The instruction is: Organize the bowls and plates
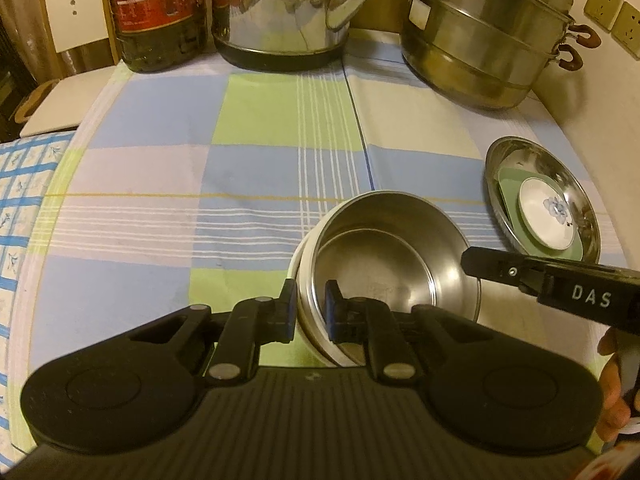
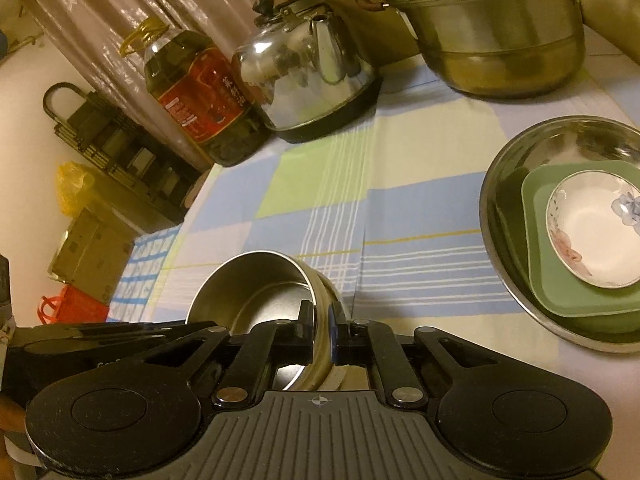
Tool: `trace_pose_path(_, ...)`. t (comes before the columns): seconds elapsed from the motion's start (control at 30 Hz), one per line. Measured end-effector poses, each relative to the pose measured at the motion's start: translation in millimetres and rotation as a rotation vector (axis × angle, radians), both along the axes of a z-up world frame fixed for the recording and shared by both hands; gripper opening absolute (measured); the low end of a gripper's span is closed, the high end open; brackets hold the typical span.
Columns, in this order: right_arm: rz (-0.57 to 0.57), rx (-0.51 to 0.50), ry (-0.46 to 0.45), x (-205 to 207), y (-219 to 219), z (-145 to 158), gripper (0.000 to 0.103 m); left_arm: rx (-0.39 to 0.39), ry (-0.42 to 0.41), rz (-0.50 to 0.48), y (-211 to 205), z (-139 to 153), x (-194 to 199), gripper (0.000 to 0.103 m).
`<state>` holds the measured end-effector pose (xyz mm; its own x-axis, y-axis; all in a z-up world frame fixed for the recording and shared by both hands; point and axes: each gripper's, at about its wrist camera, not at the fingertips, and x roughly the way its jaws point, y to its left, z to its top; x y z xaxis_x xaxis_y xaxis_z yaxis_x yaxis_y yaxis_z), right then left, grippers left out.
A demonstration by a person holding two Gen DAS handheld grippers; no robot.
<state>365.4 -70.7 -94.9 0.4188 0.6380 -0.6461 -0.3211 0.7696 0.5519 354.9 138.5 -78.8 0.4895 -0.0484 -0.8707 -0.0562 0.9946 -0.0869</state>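
The steel bowl (image 1: 394, 256), tilted above the checked tablecloth (image 1: 160, 160), is pinched at opposite rims by the left gripper (image 1: 310, 312) and the right gripper (image 2: 321, 336). Floor clutter is seen only in the right wrist view; wall sockets (image 1: 614, 14) only in the left.

Your steel bowl (image 1: 384, 264) at lower centre is brushed metal, satin inside, with a white outer shell. The tabletop (image 1: 160, 200) wears a matt woven checked cloth. At right, the wide basin (image 2: 516, 160) is polished metal; in it you have a matt green plastic-looking plate (image 2: 560, 292) and a glossy glazed white saucer (image 2: 592, 236) with painted flowers. Up top, the kettle (image 2: 304, 68) is mirror-bright steel, the steamer pot (image 1: 480, 40) duller brushed steel, and the oil bottle (image 2: 200, 100) clear plastic with a shiny red label. Each tool (image 1: 308, 308) you hold is matt black plastic.
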Motion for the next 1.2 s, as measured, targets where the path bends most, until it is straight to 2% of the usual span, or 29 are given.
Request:
trace_pose_path(0.1, -0.009, -0.006, -0.011, -0.7, 1.5, -1.0, 0.008, -0.003, 0.013, -0.007, 0.8, -2.0, 3.7, 0.013)
trace_pose_path(0.33, 0.005, -0.035, 0.040, 11.7, 9.9, 0.7, 0.009, -0.021, 0.039, -0.014, 5.5, -4.5, 12.9, 0.012)
trace_pose_path(0.5, -0.032, -0.031, 0.225, 29.7, 8.8, 3.4, 0.010, -0.002, 0.046, -0.032, 4.4, -5.0, 19.6, 0.011)
trace_pose_path(0.63, -0.064, -0.037, 0.304, 36.1, 7.5, 6.4, 0.010, -0.007, 0.051, -0.039, 5.3, -5.2, 24.5, 0.011)
trace_pose_path(0.77, -0.054, -0.077, 0.305, 35.5, 11.6, 12.2, 0.010, -0.007, 0.049, -0.046, 5.9, -5.9, 25.5, 0.011)
trace_pose_path(1.07, 0.002, -0.169, 0.184, 21.3, 27.9, 16.5, 0.011, -0.029, 0.051, -0.038, 11.4, -2.4, 22.5, 0.014)
trace_pose_path(1.1, 0.000, -0.170, 0.175, 20.3, 27.8, 16.6, 0.014, -0.031, 0.051, -0.032, 13.3, -1.0, 22.1, 0.018)
trace_pose_path(1.17, -0.005, -0.176, 0.163, 19.3, 28.8, 16.7, 0.032, -0.036, 0.052, -0.024, 16.2, 0.8, 22.2, 0.020)
trace_pose_path(1.2, -0.008, -0.178, 0.158, 19.1, 29.0, 16.4, 0.046, -0.043, 0.055, -0.021, 17.8, 1.3, 22.3, 0.021)
